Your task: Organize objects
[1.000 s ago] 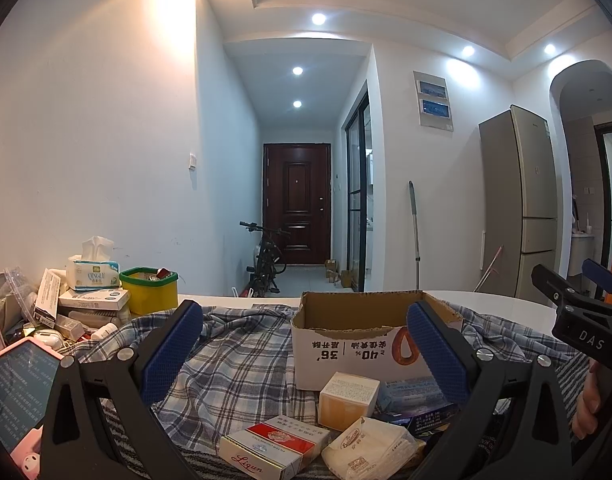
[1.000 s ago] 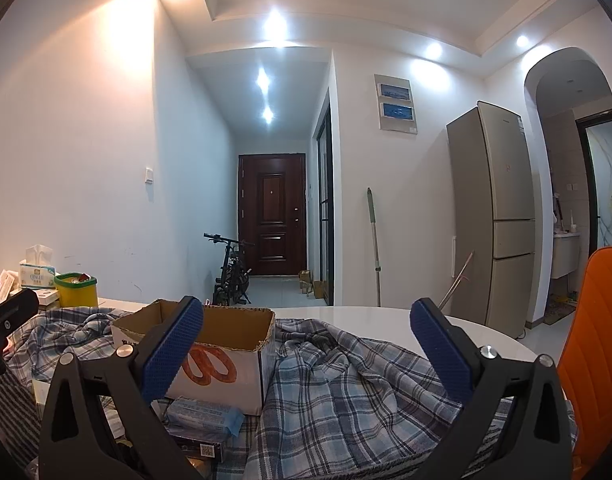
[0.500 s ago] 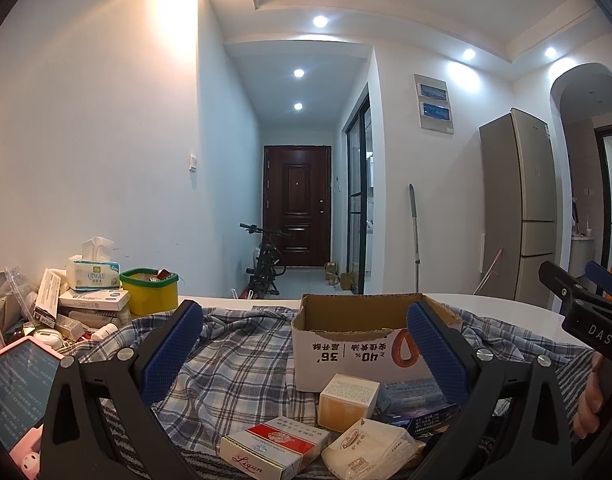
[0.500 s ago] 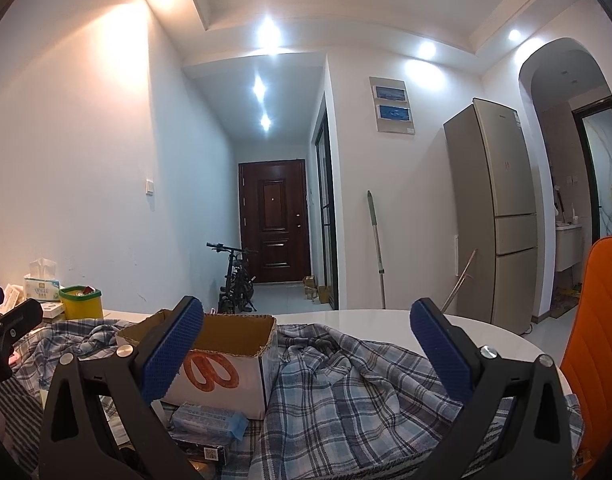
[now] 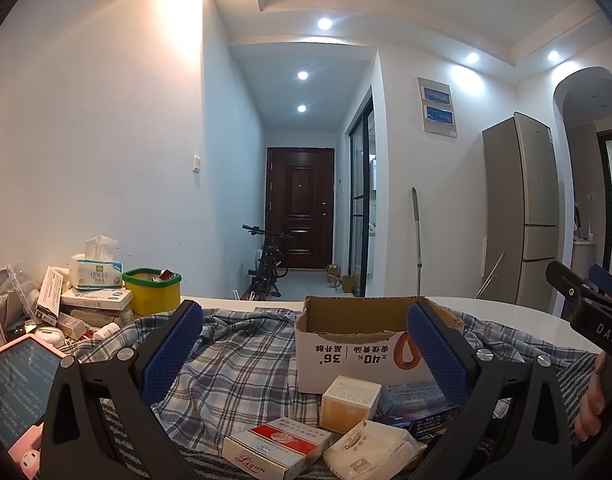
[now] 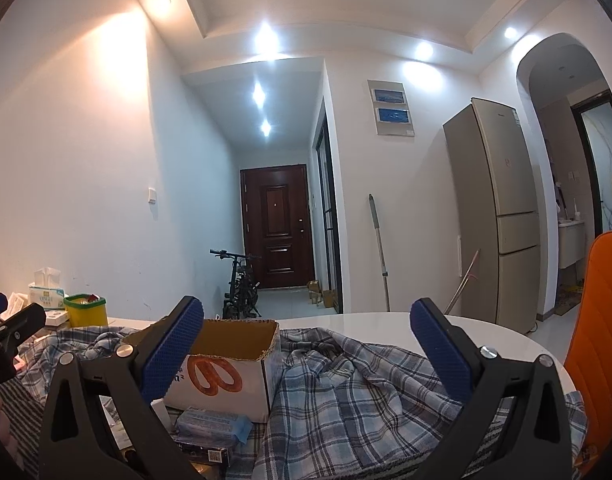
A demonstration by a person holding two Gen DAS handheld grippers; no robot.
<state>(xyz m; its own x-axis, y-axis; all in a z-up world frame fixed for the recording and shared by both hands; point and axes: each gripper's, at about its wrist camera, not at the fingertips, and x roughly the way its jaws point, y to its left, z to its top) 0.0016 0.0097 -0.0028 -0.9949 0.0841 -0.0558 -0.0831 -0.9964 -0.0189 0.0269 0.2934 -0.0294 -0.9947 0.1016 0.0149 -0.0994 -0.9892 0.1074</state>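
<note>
An open cardboard box (image 5: 358, 340) stands on a plaid cloth (image 5: 241, 368) on the white table; it also shows in the right wrist view (image 6: 229, 364). In front of it lie a red and white cigarette pack (image 5: 275, 446), a small yellowish box (image 5: 350, 402), a white packet (image 5: 370, 448) and a blue pack (image 6: 211, 424). My left gripper (image 5: 303, 344) is open and empty above these. My right gripper (image 6: 306, 344) is open and empty over the cloth (image 6: 358, 396), right of the box.
At the left stand a tissue box (image 5: 95, 272), a yellow tub (image 5: 151, 290), stacked small boxes (image 5: 95, 306) and a pink-cased tablet (image 5: 13, 384). An orange chair (image 6: 602, 328) is at the right. A fridge (image 6: 502, 216) and a bicycle (image 5: 267, 264) stand beyond the table.
Both grippers stay open. The right gripper's view has shifted slightly, with the box a little further right in it. The left view is almost the same.
</note>
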